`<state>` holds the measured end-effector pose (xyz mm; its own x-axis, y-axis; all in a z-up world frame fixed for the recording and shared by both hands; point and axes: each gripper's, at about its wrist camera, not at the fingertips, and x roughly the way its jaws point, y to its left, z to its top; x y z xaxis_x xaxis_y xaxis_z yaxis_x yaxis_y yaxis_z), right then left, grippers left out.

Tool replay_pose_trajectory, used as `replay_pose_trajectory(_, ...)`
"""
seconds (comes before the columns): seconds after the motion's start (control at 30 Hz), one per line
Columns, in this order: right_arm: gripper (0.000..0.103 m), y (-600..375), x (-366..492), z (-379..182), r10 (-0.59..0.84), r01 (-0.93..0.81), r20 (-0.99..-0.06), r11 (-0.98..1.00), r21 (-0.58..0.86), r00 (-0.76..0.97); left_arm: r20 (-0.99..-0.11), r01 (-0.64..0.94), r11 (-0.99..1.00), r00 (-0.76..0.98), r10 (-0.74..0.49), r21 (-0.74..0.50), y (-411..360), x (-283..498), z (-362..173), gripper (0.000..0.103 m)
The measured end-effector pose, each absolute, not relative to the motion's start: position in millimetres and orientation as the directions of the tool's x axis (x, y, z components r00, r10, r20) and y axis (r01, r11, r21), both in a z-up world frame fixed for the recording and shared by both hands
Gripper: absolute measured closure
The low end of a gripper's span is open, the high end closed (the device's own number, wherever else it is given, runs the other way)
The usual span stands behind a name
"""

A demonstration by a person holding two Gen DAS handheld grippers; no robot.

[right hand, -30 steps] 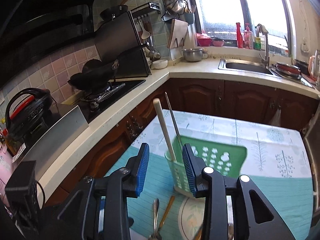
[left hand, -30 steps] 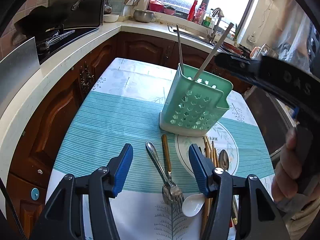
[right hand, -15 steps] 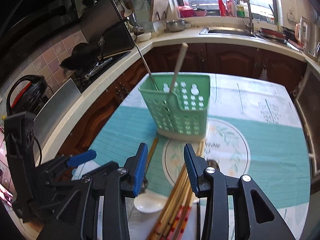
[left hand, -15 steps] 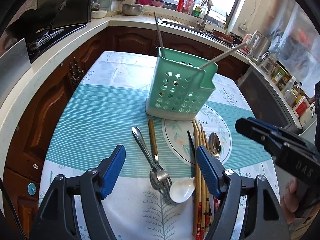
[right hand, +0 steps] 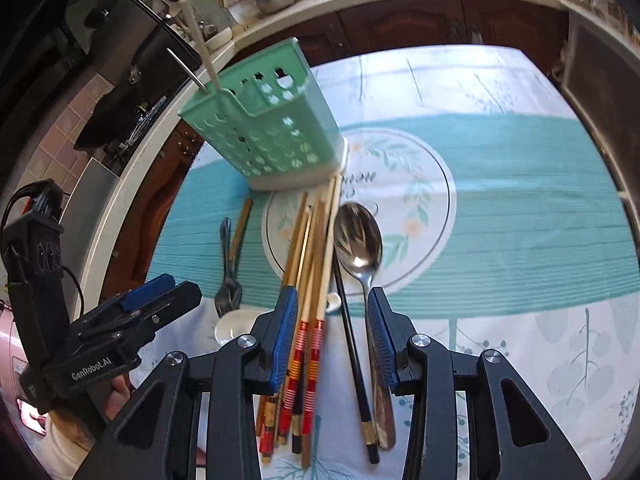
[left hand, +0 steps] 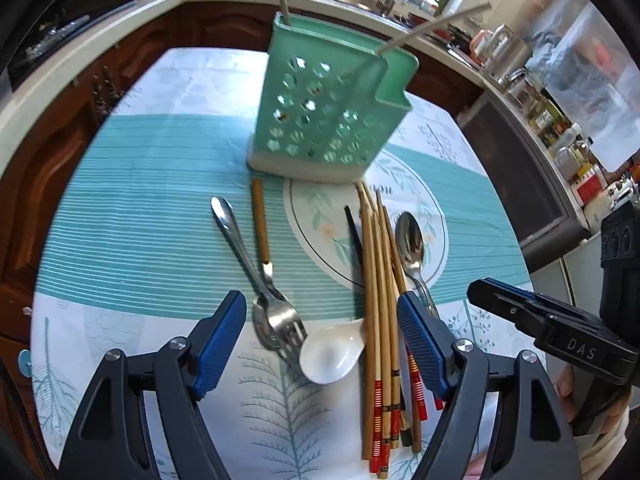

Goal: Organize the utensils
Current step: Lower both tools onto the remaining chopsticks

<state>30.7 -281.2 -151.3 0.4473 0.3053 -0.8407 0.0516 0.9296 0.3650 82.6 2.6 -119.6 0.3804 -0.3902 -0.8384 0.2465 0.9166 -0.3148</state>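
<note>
Your right hand-held gripper point(right hand: 333, 336) hung low over the counter point(right hand: 520, 184) with its jaws spread. The red-banded ends of the chopsticks point(right hand: 316, 248) and a black chopstick point(right hand: 352, 344) lay between its blue pads, and the steel spoon point(right hand: 360, 240) lay with its handle just inside the right pad; the pads touched none of them.

Your left hand-held gripper point(left hand: 322, 336) was also spread wide and empty, held above the white ceramic spoon point(left hand: 332, 354) and the fork point(left hand: 286, 326) lying across another steel spoon point(left hand: 240, 240). A utensil with a wooden handle point(left hand: 260, 224) lay just beside them.

The mint-green utensil holder point(left hand: 328, 108) stood upright beyond the loose pieces, near the middle of the counter, the chopstick tips reaching almost to its pale base. Two long handles already stood in it, one thin and metallic, one pale and leaning.

The far and right parts of the patterned cloth lay bare; the utensils crowded the near part, well inside the counter's edges.

The holder was perforated plastic with a stepped rim. The chopsticks were plain wood with red and gold bands, and the cloth was teal-striped with leaf prints and a round medallion.
</note>
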Motion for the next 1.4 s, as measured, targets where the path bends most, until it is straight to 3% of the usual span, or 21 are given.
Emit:
replay_pose_trajectory(0.1, 0.069, -287.0, 32.0, -162.6, 0.331, 0.057, -0.84, 0.919, 0.391, 0.429, -0.848, 0.275, 0.9, 0.326, -0.418, -0.338, -8.2, 88.5, -129.2, 0.028)
replay_pose_trajectory(0.27, 0.074, -285.2, 37.7, -171.5, 0.357, 0.049, -0.837, 0.91, 0.412, 0.416, -0.853, 0.347, 0.869, 0.261, -0.451, -0.353, -26.0, 98.4, -139.9, 0.04)
replay_pose_trajectory(0.53, 0.075, -276.4, 47.3, -180.1, 0.389, 0.019, -0.826, 0.901, 0.434, 0.407, -0.846, 0.35, 0.829, 0.155, -0.511, -0.436, -45.6, 126.5, -168.5, 0.068)
replay_pose_trajectory(1.17, 0.075, -270.2, 53.6, -187.7, 0.409, 0.006, -0.82, 0.893, 0.449, 0.401, -0.721, 0.325, 0.69, 0.035, -0.692, -0.646, -59.9, 153.3, -202.1, 0.077)
replay_pose_trajectory(1.27, 0.075, -269.5, 53.1, -187.6, 0.41, 0.006, -0.82, 0.893, 0.449, 0.401, -0.728, 0.313, 0.701, 0.042, -0.684, -0.641, -58.3, 155.1, -204.9, 0.091)
replay_pose_trajectory(1.4, 0.075, -267.0, 51.4, -186.0, 0.41, -0.003, -0.819, 0.895, 0.446, 0.403, -0.747, 0.309, 0.731, 0.088, -0.658, -0.608, -55.6, 150.6, -198.0, 0.095)
